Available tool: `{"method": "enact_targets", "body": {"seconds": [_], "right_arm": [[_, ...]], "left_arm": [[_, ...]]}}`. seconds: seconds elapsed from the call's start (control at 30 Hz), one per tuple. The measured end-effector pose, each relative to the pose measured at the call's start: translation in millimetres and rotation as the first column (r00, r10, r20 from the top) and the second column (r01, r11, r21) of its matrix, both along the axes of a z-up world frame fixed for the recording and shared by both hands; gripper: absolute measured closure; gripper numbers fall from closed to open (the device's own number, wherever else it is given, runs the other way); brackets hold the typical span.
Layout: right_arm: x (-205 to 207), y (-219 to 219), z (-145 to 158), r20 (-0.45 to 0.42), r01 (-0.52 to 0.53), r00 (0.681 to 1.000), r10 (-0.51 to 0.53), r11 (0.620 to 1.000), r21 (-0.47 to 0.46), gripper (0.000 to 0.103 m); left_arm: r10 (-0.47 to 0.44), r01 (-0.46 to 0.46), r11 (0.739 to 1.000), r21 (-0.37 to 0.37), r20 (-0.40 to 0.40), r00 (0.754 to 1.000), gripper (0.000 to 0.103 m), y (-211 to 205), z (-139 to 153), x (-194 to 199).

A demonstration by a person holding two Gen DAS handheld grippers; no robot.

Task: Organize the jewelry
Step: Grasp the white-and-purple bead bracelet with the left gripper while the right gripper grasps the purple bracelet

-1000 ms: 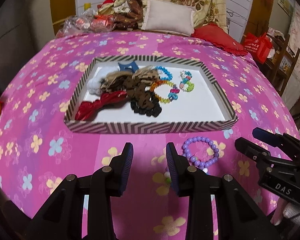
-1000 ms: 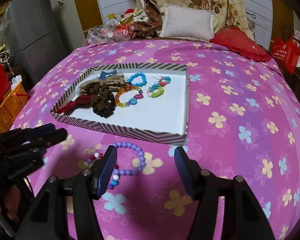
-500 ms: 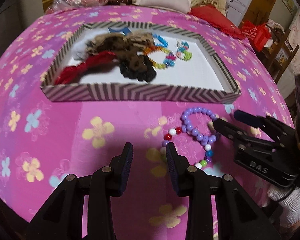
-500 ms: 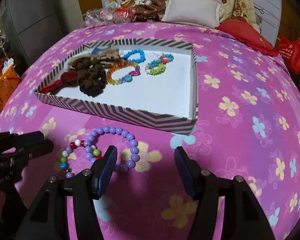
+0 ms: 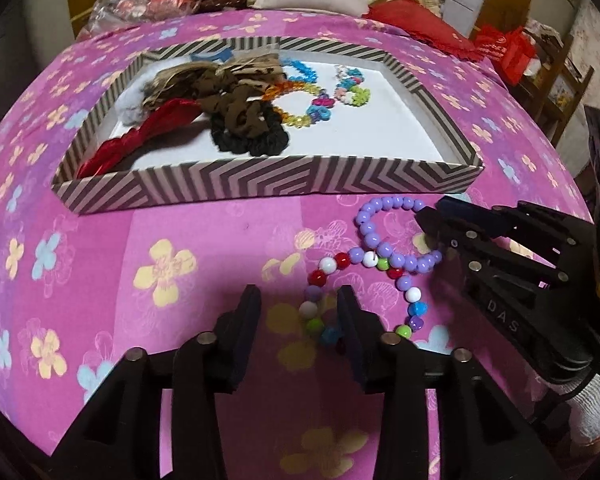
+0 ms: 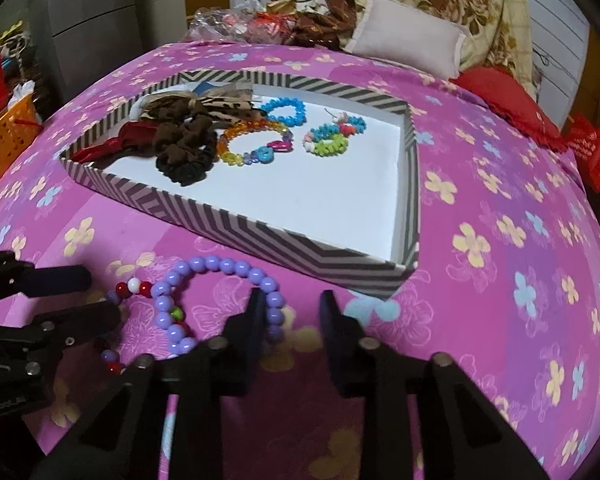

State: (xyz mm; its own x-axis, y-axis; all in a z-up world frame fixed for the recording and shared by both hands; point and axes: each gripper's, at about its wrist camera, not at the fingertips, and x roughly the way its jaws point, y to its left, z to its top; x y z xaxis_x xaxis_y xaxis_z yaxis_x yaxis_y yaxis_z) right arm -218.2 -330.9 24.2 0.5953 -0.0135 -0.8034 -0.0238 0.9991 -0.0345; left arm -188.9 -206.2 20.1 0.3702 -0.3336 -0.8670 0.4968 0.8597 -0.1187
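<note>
Nearest, the left claw (image 5: 298, 320) and right claw (image 6: 290, 316), both just narrowing but with jaws apart, straddle strands of the mixed-bead bracelet (image 5: 410, 294) and the purple bracelet (image 5: 364, 226). The two lie flat and overlapped on the bed (image 5: 100, 280), lower centre-right of the left view. We should pinch one strand each and lift separately; the mixed loop's long axis runs bottom-to-top toward the striped tray (image 5: 260, 184).

Glossy plastic beads (image 5: 384, 248) lie on matt printed cloth (image 5: 180, 240) just ahead of the grippers. Beyond them the striped tray (image 5: 260, 188) looks like smooth card, holding soft fabric scrunchies (image 5: 236, 120).
</note>
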Motion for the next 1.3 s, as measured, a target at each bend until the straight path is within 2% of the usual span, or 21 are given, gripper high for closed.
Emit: {"method": "enact_targets", "body": {"seconds": [0.03,0.07,0.13,0.23,0.5,0.73,1.03,1.3], "right_arm": [[0,0,0,0.002,-0.003,1.0,0.003,1.0,-0.002,0.09],[0,1,0,0.004,-0.004,1.0,0.004,1.0,-0.002,0.094],[-2,-1,1,0.01,-0.008,1.0,0.008,1.0,0.017,0.094],[-5,-3,11,0.034,-0.011,0.999,0.01,0.999,0.039,0.094],[-19,4,62,0.133,-0.044,0.99,0.04,0.999,0.025,0.094],[-24,1,95,0.185,-0.047,0.982,0.047,0.999,-0.004,0.094],[-20,-6,118,0.221,-0.043,0.974,0.045,0.999,-0.014,0.094],[-4,-17,128,0.223,-0.037,0.974,0.035,0.999,0.002,0.094]], "left_arm": [[-0.007,0.007,1.0,0.002,0.004,1.0,0.088,-1,0,0],[-0.014,0.014,1.0,-0.002,-0.002,1.0,0.09,-1,0,1],[-0.019,0.018,0.999,-0.033,-0.035,0.999,0.093,2,0,4],[-0.017,0.014,0.998,-0.058,-0.049,0.999,0.093,6,5,7],[0.002,0.002,0.996,-0.095,0.039,0.999,0.093,14,40,2],[0.005,0.008,0.994,-0.107,0.117,0.993,0.093,16,74,2],[0.008,0.012,0.995,-0.097,0.204,0.979,0.093,5,107,11],[0.002,0.018,0.997,-0.078,0.245,0.97,0.093,-10,118,22]]}}
